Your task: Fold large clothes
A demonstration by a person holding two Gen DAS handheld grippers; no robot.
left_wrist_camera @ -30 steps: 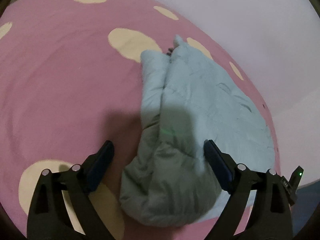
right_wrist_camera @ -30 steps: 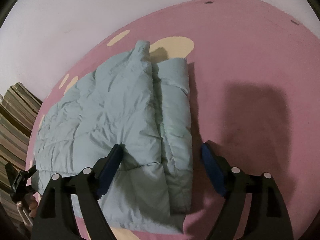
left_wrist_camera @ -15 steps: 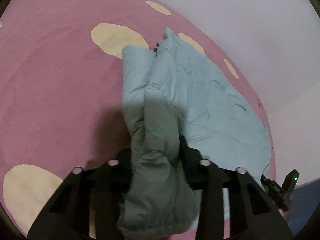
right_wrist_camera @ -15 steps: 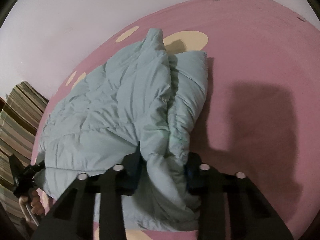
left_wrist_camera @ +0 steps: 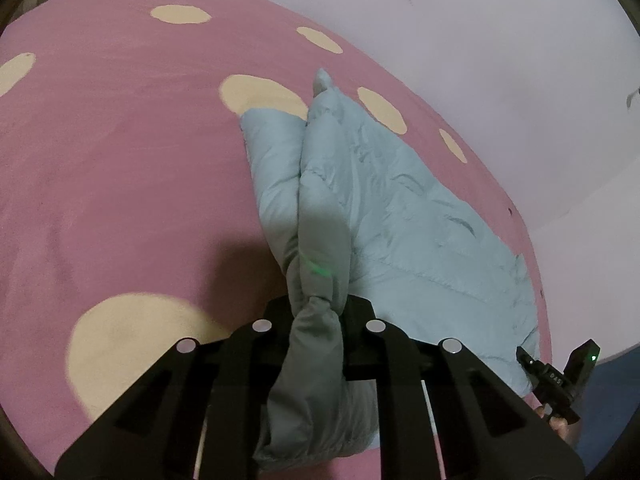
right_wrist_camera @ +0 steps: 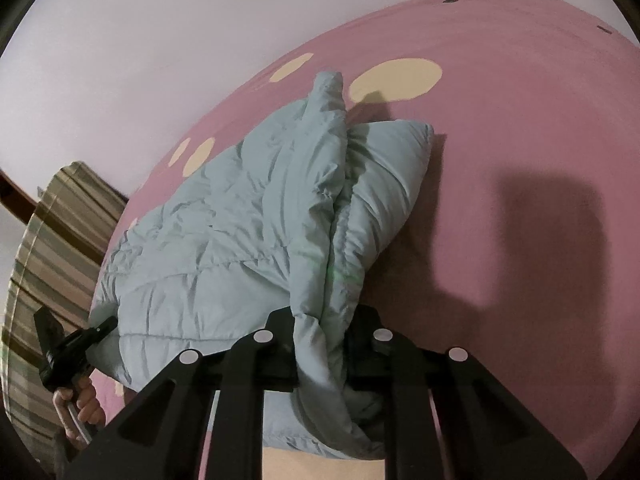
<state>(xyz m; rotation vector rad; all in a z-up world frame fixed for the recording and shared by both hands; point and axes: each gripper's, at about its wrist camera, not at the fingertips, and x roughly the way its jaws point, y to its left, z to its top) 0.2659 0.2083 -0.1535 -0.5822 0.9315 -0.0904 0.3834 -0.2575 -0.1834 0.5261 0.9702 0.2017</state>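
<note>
- Nearest, low in the left wrist view, the left gripper (left_wrist_camera: pixel 318 316) has just been closing and now pinches a bunched hem corner of the pale blue-green quilted puffer jacket (left_wrist_camera: pixel 400 216).
- Low in the right wrist view, the right gripper (right_wrist_camera: pixel 324 330) has likewise just been closing and pinches the other hem corner.
- Risk, as I judge it: slippery padded fabric could slide out of either pinch when lifted, or only the top layer comes up, leaving the fold crooked.
- The jacket lies mid-frame on the pink bed cover with cream dots (left_wrist_camera: pixel 120 160), puffy, creased, one side already folded inward.
- Farthest, its collar points toward the pale wall (left_wrist_camera: pixel 480 40).
</note>
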